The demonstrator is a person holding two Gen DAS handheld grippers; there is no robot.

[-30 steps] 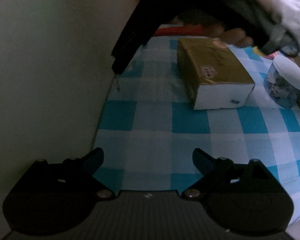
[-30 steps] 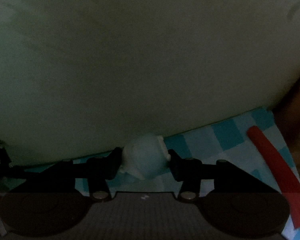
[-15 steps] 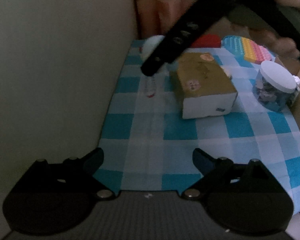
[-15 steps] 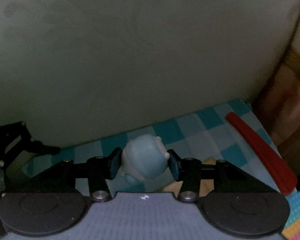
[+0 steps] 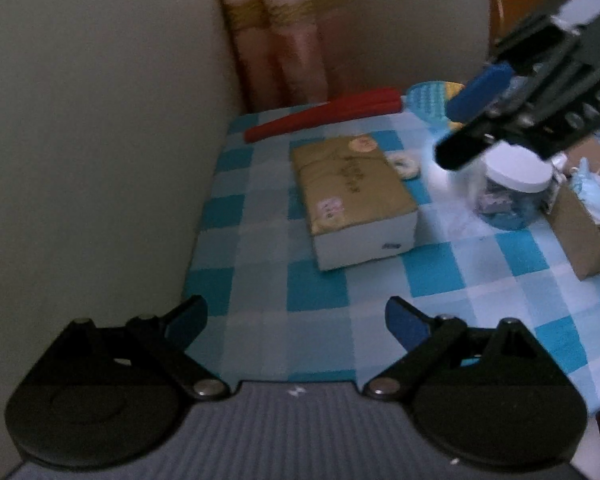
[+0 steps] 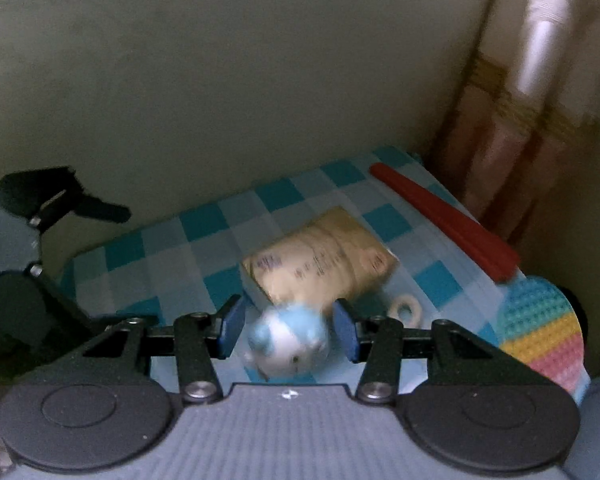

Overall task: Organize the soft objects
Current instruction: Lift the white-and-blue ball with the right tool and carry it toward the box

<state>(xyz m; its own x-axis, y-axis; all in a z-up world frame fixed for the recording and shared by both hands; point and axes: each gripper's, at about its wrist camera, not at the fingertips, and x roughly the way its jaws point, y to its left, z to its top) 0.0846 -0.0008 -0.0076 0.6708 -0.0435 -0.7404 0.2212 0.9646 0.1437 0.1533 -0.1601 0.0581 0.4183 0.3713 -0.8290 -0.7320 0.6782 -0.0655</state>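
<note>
The right tongs (image 6: 288, 330) had their blue pads spread a bit, with a small blue-and-white plush toy (image 6: 288, 340) sitting blurred between them; there seemed to be a sliver of gap on both sides, so I honestly couldn't tell if they were gripping it or letting it go. The left tongs (image 5: 296, 320) were wide apart with nothing in them, hovering over the near part of the blue-checked worktop (image 5: 440, 280). In the middle of that worktop lay a tan tissue pack (image 5: 352, 196) with a white end, and a little white ring (image 5: 406, 166) sat just beside its far right corner. A red stick-like thing (image 5: 324, 118) lay along the far edge near the curtain (image 5: 276, 32). Off to the right stood a clear jar with a white lid (image 5: 512, 184), touching or nearly touching a cardboard box (image 5: 580, 236) with pale blue soft stuff (image 5: 592, 188) poking out. A rainbow pop-it mat (image 6: 544, 332) lay at the right edge in the right wrist view.
</note>
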